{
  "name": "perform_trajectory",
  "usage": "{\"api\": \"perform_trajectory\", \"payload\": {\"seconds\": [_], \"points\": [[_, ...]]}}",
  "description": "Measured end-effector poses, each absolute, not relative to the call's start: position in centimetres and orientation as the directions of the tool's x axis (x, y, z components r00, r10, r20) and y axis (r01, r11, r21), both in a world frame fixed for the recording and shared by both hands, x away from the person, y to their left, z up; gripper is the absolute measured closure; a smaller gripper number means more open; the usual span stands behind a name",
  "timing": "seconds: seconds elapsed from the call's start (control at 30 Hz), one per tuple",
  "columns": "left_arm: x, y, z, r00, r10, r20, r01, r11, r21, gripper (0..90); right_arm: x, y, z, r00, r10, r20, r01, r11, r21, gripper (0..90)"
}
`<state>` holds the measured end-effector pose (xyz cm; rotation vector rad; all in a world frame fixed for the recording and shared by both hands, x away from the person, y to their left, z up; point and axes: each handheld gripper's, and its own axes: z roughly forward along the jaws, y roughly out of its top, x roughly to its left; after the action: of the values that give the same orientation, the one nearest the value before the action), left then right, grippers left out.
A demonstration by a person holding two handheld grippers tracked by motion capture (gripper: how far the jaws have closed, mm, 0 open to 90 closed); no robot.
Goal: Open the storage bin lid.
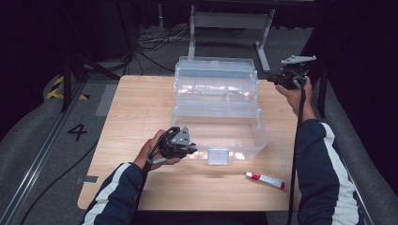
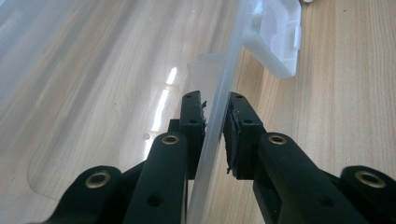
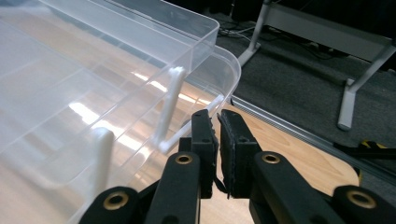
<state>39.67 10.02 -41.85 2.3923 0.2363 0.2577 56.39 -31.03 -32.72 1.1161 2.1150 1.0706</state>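
At the near left of the table (image 1: 141,108), the front wall of a clear plastic box (image 1: 220,110) is pinched between the narrowed jaws of the left gripper (image 2: 215,116), so the box appears to be steadied at mid-table with its lid thrown back to the far side. Beyond the box's far right corner, the right gripper (image 3: 218,119) is held nearly closed on nothing. The lid is probably to be caught next, which calls for wider jaws.

— Left gripper (image 2: 215,122)?
— Black jaws clamped on the clear box wall (image 2: 219,107), one each side.
— Surroundings?
— Latch (image 2: 275,42) ahead at the wall's far end; wooden table (image 2: 345,93) beneath.
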Motion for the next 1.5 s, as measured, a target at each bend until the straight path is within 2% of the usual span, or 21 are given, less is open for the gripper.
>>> {"api": "perform_trajectory", "payload": {"seconds": [0.57, 1.3, 1.5], "points": [[39.6, 9.9, -41.8, 0.961, 0.245, 0.126, 0.101, -0.741, 0.664, 78.5, 48.8, -32.3, -31.4, -0.598, 0.787, -0.148, 0.378, 0.44, 0.814, 84.3], [39.7, 10.1, -41.9, 0.964, 0.235, 0.123, 0.096, -0.74, 0.666, 78.7, 41.7, -33.2, -35.6, -0.682, 0.717, -0.145, 0.363, 0.503, 0.784, 83.8], [39.8, 10.3, -42.0, 0.965, 0.242, 0.106, 0.111, -0.735, 0.669, 78.3, 39.3, -32.8, -37.1, -0.723, 0.671, -0.162, 0.354, 0.562, 0.747, 83.3]]}}
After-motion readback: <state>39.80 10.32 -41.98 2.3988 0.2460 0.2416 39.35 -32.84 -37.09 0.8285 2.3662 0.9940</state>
